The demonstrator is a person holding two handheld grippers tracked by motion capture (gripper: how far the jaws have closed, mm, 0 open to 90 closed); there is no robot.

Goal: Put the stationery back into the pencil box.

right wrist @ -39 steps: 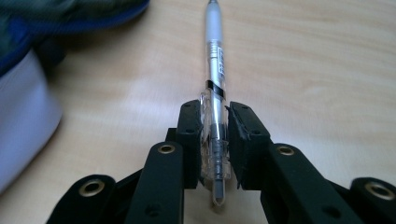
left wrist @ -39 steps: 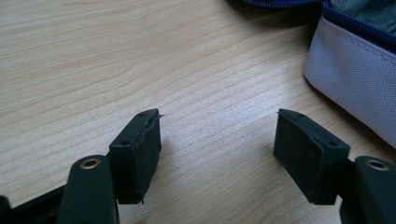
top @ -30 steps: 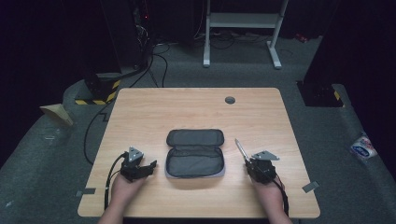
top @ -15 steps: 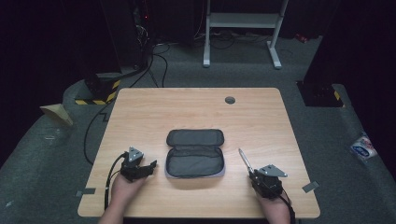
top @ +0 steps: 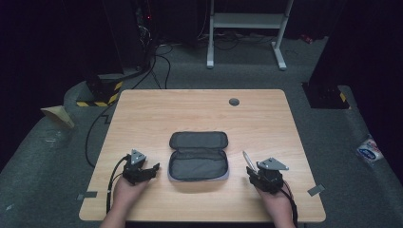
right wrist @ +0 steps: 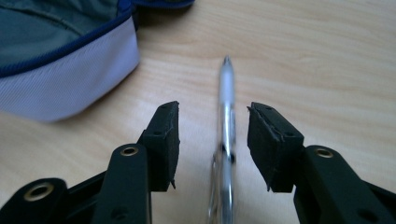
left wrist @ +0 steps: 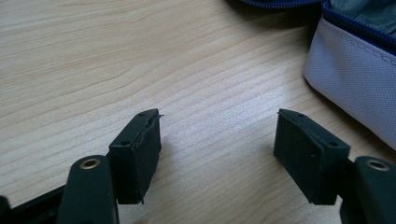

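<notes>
On the desk (top: 199, 109), the left gripper (top: 153, 169) rests with its jaws spread wide and nothing between them. The open pencil case (top: 198, 156) lies mid-desk. The right gripper (right wrist: 212, 137), jaws just opening, straddles the pen (right wrist: 226, 109) without pressing it.

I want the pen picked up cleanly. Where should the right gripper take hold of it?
Grip the pen across its barrel near the middle, coming from above with one jaw on each side. It lies flat on the table, slim and round, already between the right gripper's open jaws.
</notes>
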